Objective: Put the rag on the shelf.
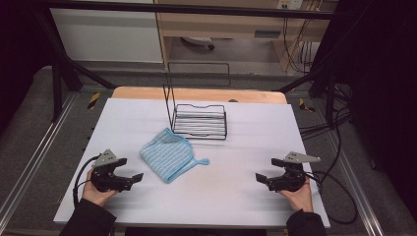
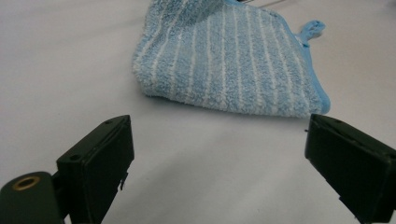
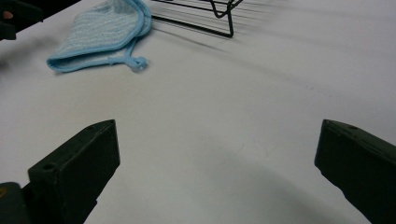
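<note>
From above, a folded blue striped towel [image 1: 167, 154] lies mid-worktop [image 1: 236, 196] with a wire rack [image 1: 199, 120] at its 1 o'clock, the left tool [image 1: 132, 169] at 8 and right tool [image 1: 266, 169] at 4 gaping empty; each gripper view shows wide-spread jaws, towel [image 2: 233, 65] [image 3: 100, 32] at 12 and 11.

A folded cloth [image 1: 166, 154] lies on the desk [image 1: 236, 196], near the middle. Just behind it and a bit to the right stands a wire rack [image 1: 200, 120], close to the cloth. The left gripper [image 1: 131, 169] is near the front left of the desk, beside the cloth, and the right gripper [image 1: 268, 169] is at the front right, well apart from it.
</note>
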`<act>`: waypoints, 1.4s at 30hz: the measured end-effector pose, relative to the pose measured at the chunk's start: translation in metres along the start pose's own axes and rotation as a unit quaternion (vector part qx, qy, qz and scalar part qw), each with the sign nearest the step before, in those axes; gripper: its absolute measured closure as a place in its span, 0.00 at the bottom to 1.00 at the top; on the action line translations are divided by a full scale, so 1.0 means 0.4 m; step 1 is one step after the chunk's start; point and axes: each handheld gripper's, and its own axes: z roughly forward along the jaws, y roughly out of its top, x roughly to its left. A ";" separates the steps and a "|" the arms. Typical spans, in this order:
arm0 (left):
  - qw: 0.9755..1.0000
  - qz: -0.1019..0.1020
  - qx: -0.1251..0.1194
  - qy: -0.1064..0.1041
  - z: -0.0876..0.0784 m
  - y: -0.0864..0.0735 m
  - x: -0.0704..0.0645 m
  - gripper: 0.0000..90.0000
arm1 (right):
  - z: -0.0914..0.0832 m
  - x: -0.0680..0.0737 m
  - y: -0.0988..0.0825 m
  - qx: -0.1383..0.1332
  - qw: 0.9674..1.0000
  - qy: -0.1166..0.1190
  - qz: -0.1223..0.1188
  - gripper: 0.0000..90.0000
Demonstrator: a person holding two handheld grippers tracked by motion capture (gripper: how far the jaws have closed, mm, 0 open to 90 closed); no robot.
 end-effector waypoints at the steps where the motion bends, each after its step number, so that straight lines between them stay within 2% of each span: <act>1: 1.000 -0.002 -0.001 0.001 0.001 0.000 -0.001 0.09 | 0.000 0.000 0.000 0.000 1.000 0.000 0.000 0.01; 15: 1.000 -0.004 0.002 0.001 0.003 0.012 -0.013 0.09 | 0.002 0.001 0.000 0.001 1.000 -0.003 0.000 0.01; 25: 1.000 0.000 0.007 -0.002 0.006 0.047 -0.048 0.11 | 0.002 0.000 0.000 0.002 1.000 -0.007 -0.001 0.01; 36: 0.999 0.015 0.029 -0.007 0.040 0.088 -0.088 0.13 | 0.004 0.002 -0.001 0.007 1.000 -0.009 -0.001 0.01; 42: 0.999 0.019 0.045 -0.014 0.074 0.115 -0.117 0.19 | 0.006 0.002 -0.001 0.010 1.000 -0.010 -0.002 0.01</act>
